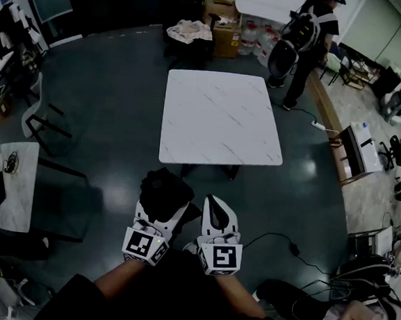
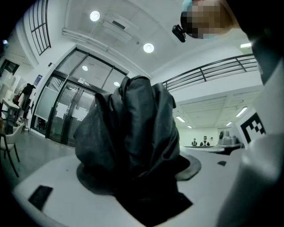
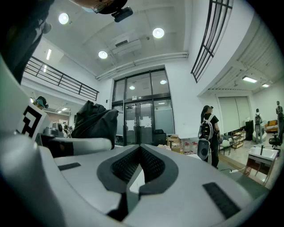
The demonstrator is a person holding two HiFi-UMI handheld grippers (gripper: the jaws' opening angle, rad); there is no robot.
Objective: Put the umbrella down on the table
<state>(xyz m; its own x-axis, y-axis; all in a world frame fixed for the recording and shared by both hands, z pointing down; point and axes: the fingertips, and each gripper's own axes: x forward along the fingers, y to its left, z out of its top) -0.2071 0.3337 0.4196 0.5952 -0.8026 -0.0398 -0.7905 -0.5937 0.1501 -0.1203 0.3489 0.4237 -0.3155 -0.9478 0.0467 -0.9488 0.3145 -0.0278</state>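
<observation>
Ahead of both grippers, well apart: table (image 1: 218, 122) | umbrella (image 1: 164, 187): clamped in left gripper (image 1: 160, 206), jaws wide around its folded bundle, long axis seemingly upright | right gripper (image 1: 215, 204): jaws together, empty, just beside.

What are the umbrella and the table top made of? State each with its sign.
Umbrella: seemingly thin synthetic fabric, black, faint sheen; it bunches in soft folds. Table top: white with grey veins like marble, smooth; real stone or printed laminate cannot be told.
</observation>
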